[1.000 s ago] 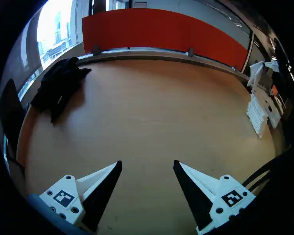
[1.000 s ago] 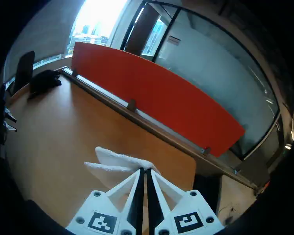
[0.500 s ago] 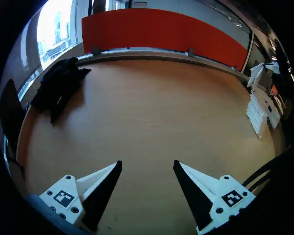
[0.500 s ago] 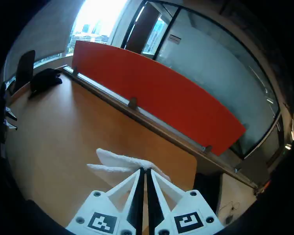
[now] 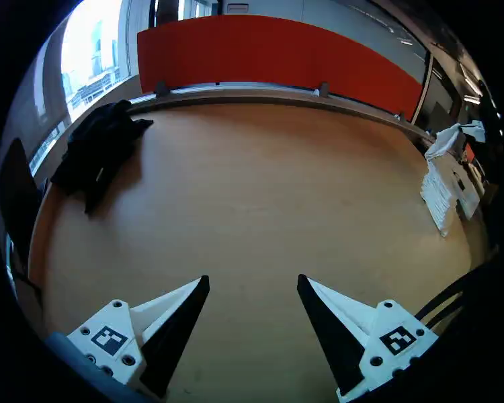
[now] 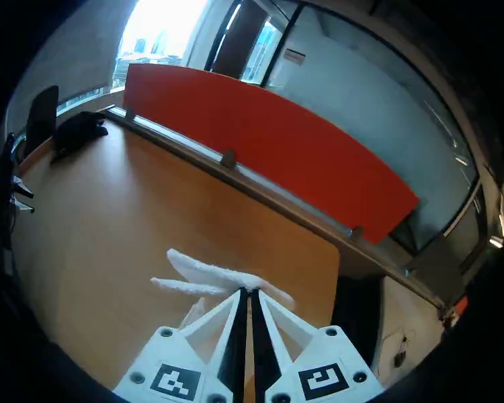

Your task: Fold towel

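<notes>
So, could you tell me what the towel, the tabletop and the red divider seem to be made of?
The towel looks like soft white terry cloth: fuzzy edges and limp folds where the right gripper pinches it. The tabletop seems wood-look laminate or veneer: orange-brown, faint grain, dull sheen. The red divider is flat, matte and even; fabric-covered or painted, I cannot tell.
</notes>
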